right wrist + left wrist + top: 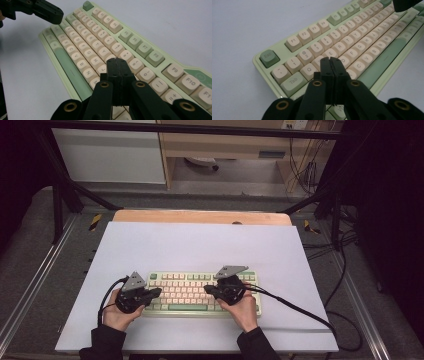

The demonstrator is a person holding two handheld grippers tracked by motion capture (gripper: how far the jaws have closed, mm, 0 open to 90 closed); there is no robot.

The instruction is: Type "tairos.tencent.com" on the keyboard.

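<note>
Green and cream, a keyboard [200, 293] lies near the front middle of a white sheet [200, 245] that covers a wooden table [200, 216]. Its case is pale green, most keys are cream, and the space bar and a few other keys are darker green.

A person's two hands come in from the bottom of the high view, each holding a black gripper over the keyboard. The left hand [117, 312] sits at the keyboard's left end, and the left gripper [154, 293] points right, across the keys. The right hand [243, 307] rests over the right part of the keyboard, and the right gripper [209, 290] points left, toward the other one. The two tips are near each other but apart.

In the left gripper view, the left gripper [330, 59] has its jaws pressed flat together with nothing between them, tips over the W and E keys. In the right gripper view, the right gripper [117, 60] is likewise clenched and empty, tips over the keys near the 9. Each gripper carries a grey plate and trails a black cable [300, 310] across the sheet.
</note>
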